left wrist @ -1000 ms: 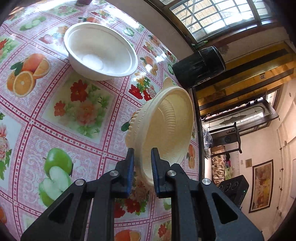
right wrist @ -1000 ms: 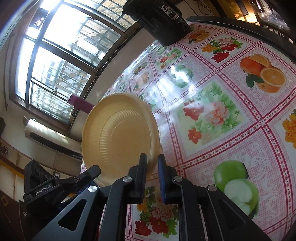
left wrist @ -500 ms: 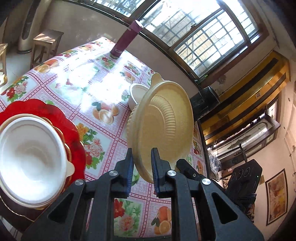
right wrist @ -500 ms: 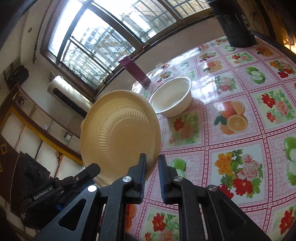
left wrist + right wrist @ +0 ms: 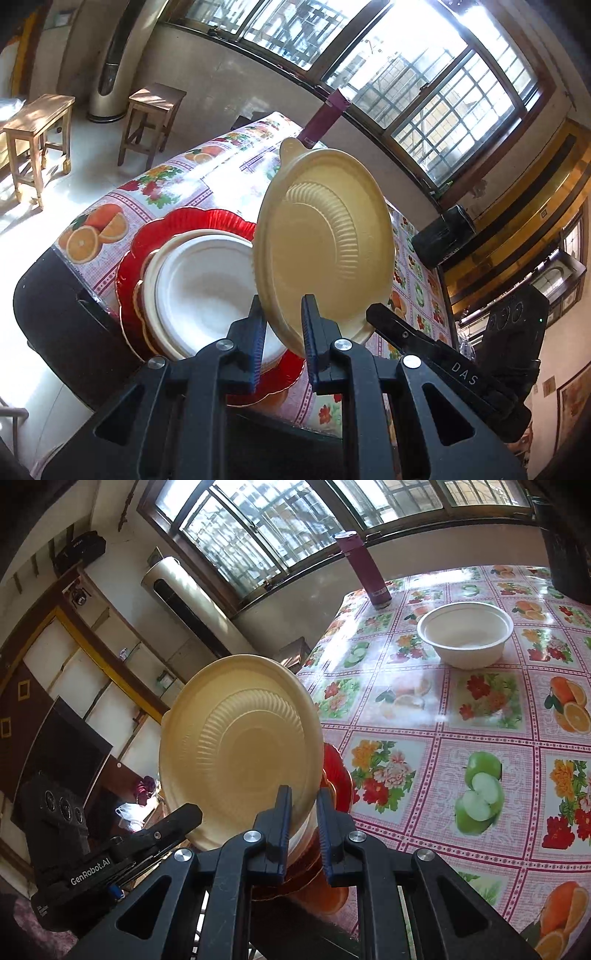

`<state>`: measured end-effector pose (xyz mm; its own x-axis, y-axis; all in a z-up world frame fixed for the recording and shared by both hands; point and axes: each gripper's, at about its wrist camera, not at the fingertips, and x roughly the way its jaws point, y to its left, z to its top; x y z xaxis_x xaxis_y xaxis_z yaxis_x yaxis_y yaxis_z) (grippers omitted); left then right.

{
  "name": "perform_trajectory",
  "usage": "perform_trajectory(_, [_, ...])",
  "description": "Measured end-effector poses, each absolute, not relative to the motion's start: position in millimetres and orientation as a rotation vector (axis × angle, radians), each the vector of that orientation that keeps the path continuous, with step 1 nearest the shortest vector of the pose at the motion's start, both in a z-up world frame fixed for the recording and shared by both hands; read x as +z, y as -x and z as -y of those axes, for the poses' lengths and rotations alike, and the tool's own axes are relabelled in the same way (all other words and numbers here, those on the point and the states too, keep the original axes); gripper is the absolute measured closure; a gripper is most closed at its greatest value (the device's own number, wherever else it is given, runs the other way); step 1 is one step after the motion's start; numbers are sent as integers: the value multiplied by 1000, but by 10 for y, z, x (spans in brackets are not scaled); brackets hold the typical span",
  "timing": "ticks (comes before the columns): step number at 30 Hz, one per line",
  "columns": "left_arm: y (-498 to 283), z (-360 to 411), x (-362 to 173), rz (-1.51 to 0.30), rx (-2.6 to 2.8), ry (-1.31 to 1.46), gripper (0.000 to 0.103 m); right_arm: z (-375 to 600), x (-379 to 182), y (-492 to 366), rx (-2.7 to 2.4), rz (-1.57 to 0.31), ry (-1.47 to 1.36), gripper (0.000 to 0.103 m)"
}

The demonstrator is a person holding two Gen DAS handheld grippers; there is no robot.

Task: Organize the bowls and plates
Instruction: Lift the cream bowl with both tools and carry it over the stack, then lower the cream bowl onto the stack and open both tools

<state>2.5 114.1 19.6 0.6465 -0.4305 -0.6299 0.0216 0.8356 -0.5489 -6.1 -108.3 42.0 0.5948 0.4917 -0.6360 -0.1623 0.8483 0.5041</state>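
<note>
Beige plastic plate (image 5: 325,243) hangs tilted on edge above the red tray (image 5: 192,221), my left gripper (image 5: 282,332) and right gripper (image 5: 303,825) each clamped narrow on its rim, presumably to steady it for stacking. Grippers read "DAS" and "GenRobot.AI".

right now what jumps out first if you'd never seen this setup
The tan plate, tilted on edge and pinched at its rim by both the left gripper and the right gripper, fills the middle. Behind it a red plate at the table's corner carries a white bowl; another white bowl sits farther along the fruit-print tablecloth.
</note>
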Motion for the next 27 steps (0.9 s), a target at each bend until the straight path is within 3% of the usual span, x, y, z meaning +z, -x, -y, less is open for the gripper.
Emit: perform_trajectory(27, [92, -1361, -131, -913, -179, 494, 88, 782, 42, -12, 426, -970, -361, 89])
